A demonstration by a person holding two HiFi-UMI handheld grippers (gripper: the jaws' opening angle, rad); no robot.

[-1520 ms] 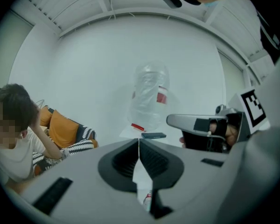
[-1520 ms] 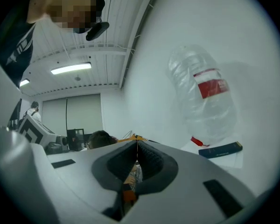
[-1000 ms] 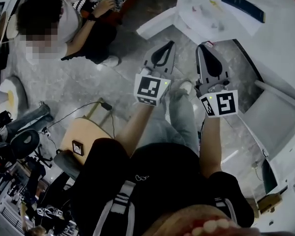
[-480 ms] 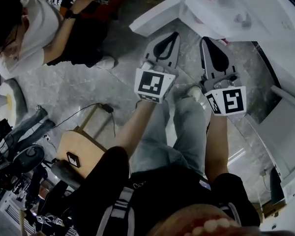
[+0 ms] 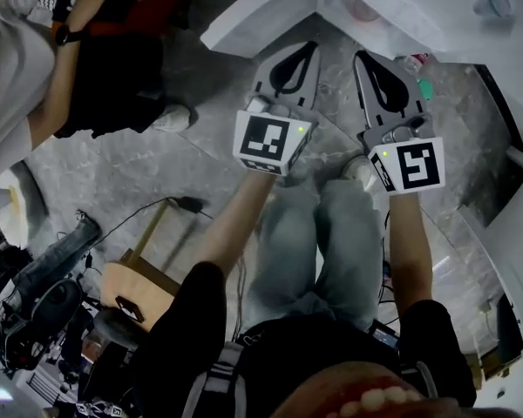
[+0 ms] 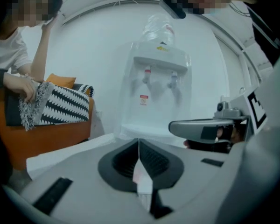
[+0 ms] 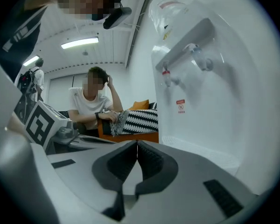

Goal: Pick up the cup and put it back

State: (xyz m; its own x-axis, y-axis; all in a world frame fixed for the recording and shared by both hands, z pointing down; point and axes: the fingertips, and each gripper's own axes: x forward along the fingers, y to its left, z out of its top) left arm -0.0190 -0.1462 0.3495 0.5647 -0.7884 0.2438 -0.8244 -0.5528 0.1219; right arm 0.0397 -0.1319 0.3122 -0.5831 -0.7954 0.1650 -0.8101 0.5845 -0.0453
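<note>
Jaws of the left gripper (image 5: pixel 307 52) and the right gripper (image 5: pixel 363 59) are pressed together, empty, side by side facing a white water dispenser (image 6: pixel 158 78); the cup's whereabouts cannot be made out.

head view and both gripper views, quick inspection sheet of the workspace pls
surface: white ledge ahead of the grippers; grey stone floor below.
job's things: no cup clearly made out; small items on the white top are too small to tell.
clutter: wooden stool on the floor.
grippers: left gripper and right gripper both shut, nothing between the jaws, side by side, aimed at a water dispenser.
cables: black cable lying on the floor.
surroundings: seated person on an orange sofa with a zigzag throw.
</note>
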